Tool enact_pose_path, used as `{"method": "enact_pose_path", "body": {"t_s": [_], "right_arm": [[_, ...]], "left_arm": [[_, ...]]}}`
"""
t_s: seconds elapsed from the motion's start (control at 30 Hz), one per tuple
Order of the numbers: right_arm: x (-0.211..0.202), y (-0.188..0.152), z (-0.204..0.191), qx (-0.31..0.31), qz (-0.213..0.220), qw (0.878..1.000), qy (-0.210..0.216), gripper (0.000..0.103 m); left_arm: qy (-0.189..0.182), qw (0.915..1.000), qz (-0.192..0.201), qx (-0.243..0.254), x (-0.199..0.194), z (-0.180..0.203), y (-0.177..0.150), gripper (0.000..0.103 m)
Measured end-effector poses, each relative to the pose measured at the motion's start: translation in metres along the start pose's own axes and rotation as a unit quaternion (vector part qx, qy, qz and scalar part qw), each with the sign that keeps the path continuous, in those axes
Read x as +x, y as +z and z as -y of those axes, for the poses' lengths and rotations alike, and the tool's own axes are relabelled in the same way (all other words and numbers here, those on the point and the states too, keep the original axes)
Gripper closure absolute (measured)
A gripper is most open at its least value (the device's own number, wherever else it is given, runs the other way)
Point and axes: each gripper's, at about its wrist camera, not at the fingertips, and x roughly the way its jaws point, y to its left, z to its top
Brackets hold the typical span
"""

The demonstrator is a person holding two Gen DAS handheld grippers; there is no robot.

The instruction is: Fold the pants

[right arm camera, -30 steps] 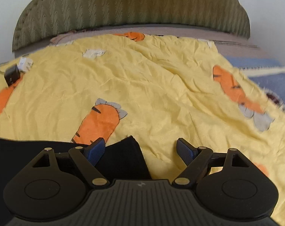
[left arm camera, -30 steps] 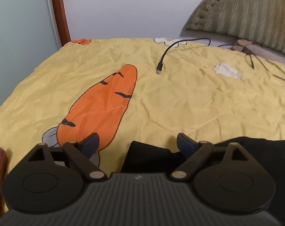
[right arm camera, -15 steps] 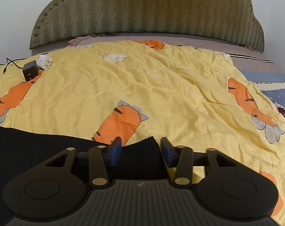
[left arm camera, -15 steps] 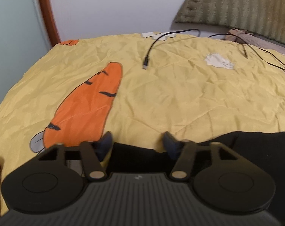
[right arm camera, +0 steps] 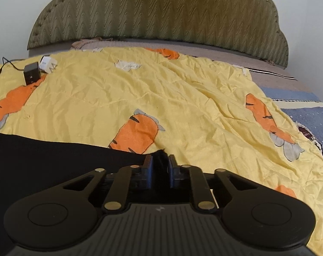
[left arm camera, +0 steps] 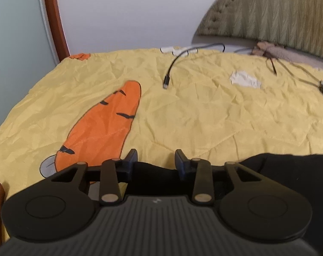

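Bed [right arm camera: 204,98] was the work surface: crinkled yellow quilt with orange carrot prints, ribbed olive headboard [right arm camera: 157,12] behind it, white wall, a wooden frame edge at the left of the left wrist view. Black cable [left arm camera: 172,68] and charger blocks [right arm camera: 31,74] lay near the head end, well apart from the work.

Black pants [right arm camera: 44,160] lay flat along the near edge of the quilt, long axis running across between the two hands. Matte, soft fabric, no visible seams or detail; it read as a dark strip.

Right gripper [right arm camera: 160,166] had its jaws just closing and was clamped on one end corner of the pants; a tuft of black cloth bunched up between the pads. The rest of the garment ran off to its left.

Left gripper [left arm camera: 156,160] had also just been closing, with the other end's edge sitting between the jaws and cloth running off to its right. Gap looked wider there, and I couldn't tell whether the pads were actually pressing on the fabric.

My read: each hand was at its own end, so the coming fold turns on lifting both ends together and carrying them across the long axis. I'd confirm the left-side grip first; limp cloth will slip out of a loose pinch.
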Motion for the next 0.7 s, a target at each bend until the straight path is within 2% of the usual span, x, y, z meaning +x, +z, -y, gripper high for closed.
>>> {"method": "enact_pose_path", "body": {"t_s": [0.33, 0.47, 0.57, 0.7], "right_arm": [[-0.030, -0.005, -0.002, 0.004, 0.037, 0.999, -0.025, 0.092], [-0.030, -0.010, 0.003, 0.009, 0.027, 0.999, -0.027, 0.092], [-0.027, -0.013, 0.008, 0.020, 0.006, 1.000, 0.011, 0.092], [-0.019, -0.014, 0.005, -0.001, -0.008, 1.000, 0.004, 0.092]], "left_arm": [[-0.014, 0.9993, 0.033, -0.015, -0.026, -0.005, 0.002, 0.069], [-0.017, 0.9991, 0.037, -0.015, -0.029, -0.007, 0.000, 0.069], [-0.016, 0.9992, 0.036, -0.012, -0.027, -0.005, -0.002, 0.069], [-0.013, 0.9993, 0.033, -0.010, -0.025, -0.003, -0.004, 0.069]]}}
